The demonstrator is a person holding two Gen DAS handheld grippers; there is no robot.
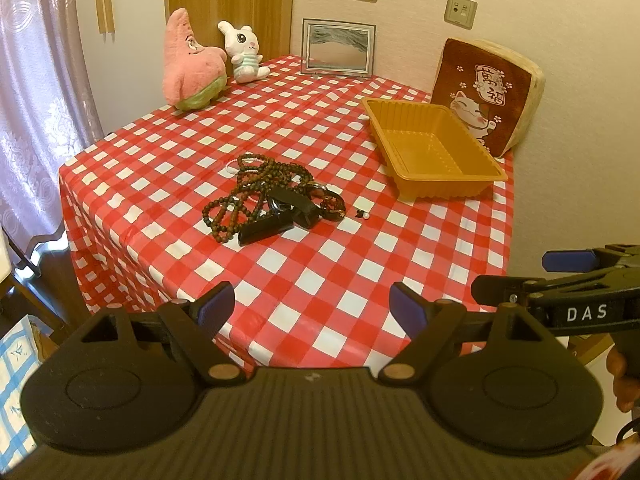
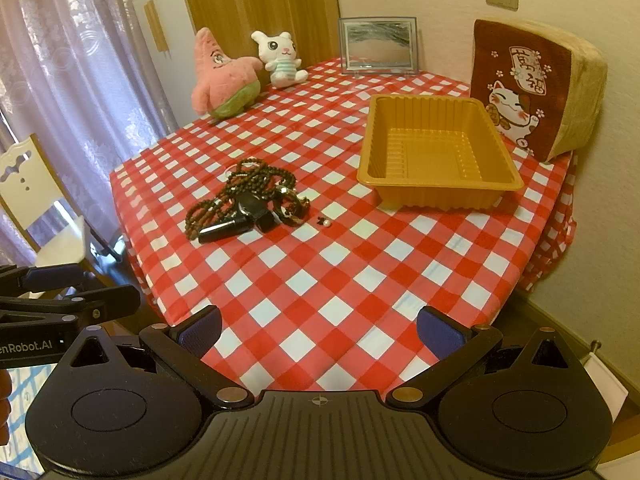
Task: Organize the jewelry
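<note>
**Jewelry heaped mid-table, tray empty, both grippers spread**

Left wrist view: The left gripper [image 1: 312,306] hangs over the near edge of the checked tablecloth [image 1: 320,272], fingers spread wide, nothing between them. The jewelry pile [image 1: 264,196], dark bead strands tangled with black pieces, lies at 12 o'clock from the gripper, mid-table. A small pearl earring [image 1: 363,214] sits just beside the pile at its 3 o'clock, apart from it. The orange tray [image 1: 404,116] stands at 1 o'clock, empty, well apart from the pile. The right gripper [image 1: 520,276] enters from 3 o'clock, fingers parted.

Right wrist view: The right gripper [image 2: 318,330] is likewise spread and empty over the near cloth. Pile [image 2: 244,200] at 11 o'clock, earring [image 2: 325,222] at 12, tray [image 2: 370,172] at 1. A cat cushion [image 2: 520,80] stands just behind the tray. The left gripper [image 2: 92,290] shows at 9 o'clock.
</note>
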